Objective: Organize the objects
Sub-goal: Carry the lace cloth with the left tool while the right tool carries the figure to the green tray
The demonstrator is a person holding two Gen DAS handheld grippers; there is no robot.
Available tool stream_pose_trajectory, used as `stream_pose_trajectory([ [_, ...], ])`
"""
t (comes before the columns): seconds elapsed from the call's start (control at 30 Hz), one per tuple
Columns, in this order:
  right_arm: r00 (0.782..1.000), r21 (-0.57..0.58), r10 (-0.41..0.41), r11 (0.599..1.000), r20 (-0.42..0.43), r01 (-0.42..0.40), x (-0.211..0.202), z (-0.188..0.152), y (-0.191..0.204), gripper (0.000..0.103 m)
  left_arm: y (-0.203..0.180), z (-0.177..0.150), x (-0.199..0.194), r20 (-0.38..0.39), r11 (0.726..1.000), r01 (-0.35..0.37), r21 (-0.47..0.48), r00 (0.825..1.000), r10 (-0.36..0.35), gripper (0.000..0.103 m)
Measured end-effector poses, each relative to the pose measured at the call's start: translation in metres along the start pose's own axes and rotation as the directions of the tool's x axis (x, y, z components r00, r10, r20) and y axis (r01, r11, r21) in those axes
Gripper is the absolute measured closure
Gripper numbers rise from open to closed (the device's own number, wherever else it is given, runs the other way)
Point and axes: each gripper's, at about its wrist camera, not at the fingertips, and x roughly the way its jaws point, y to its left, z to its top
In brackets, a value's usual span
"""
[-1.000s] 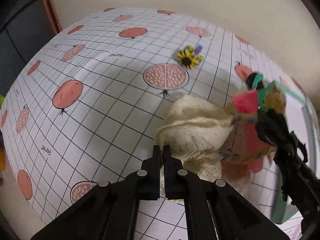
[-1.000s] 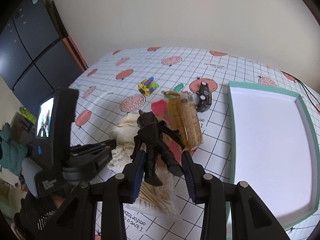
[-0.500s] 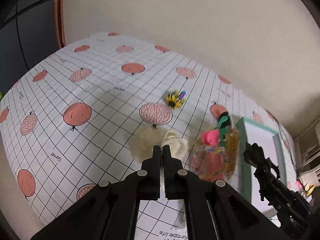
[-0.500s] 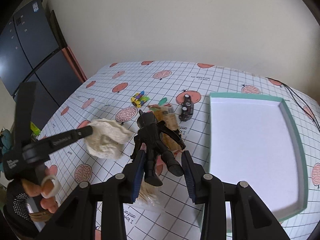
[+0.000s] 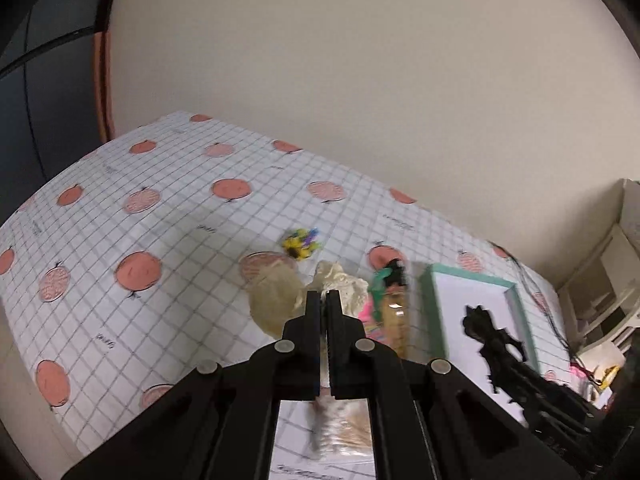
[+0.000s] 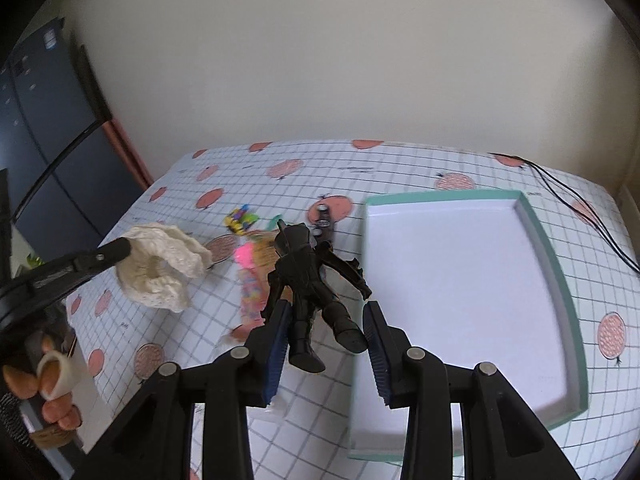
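My left gripper (image 5: 324, 298) is shut on a cream crocheted cloth (image 5: 276, 300), which hangs in the air above the table. The right wrist view shows the same cloth (image 6: 160, 268) dangling from the left gripper (image 6: 120, 250). My right gripper (image 6: 326, 320) is shut on the legs of a black action figure (image 6: 308, 276), held above the table beside the tray's left rim. The white tray with a teal rim (image 6: 540, 232) lies to the right with nothing in it. From the left wrist, the figure (image 5: 492, 336) appears in front of the tray (image 5: 430, 308).
On the pomegranate-print tablecloth lie a small colourful toy (image 6: 240, 218), a black toy car (image 6: 324, 224), a pink packet (image 6: 250, 284) and a snack packet (image 5: 394, 320). A pack of cotton swabs (image 5: 344, 432) lies near the front. A hand (image 6: 48, 380) holds the left gripper. Black cables (image 6: 580, 204) run at the far right.
Both grippers have risen. The cloth has come up off the table in the left gripper. The right gripper has carried the figure higher and nearer the tray.
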Motion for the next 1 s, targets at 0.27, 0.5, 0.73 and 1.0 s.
stream_pose_trajectory([
  [0.27,0.996,0.062,-0.085,0.994,-0.011,0.085,0.011,0.002,-0.046,0.064,-0.074,0.006,0.0,0.023,0.985,0.085,0.149,0.996,-0.089,0.101],
  [0.5,0.984,0.102,-0.174,0.979,-0.04,0.178,0.023,0.012,-0.092,0.064,-0.136,0.0,0.035,-0.048,0.958,0.162,0.237,0.987,-0.155,0.101],
  [0.73,0.97,0.136,-0.232,0.961,-0.068,0.239,0.04,0.02,-0.137,0.064,-0.185,-0.008,0.072,-0.106,0.928,0.219,0.303,0.975,-0.195,0.101],
  [1.0,0.965,0.158,-0.245,0.953,-0.097,0.258,0.066,0.026,-0.167,0.064,-0.206,-0.016,0.12,-0.156,0.925,0.206,0.319,0.974,-0.163,0.101],
])
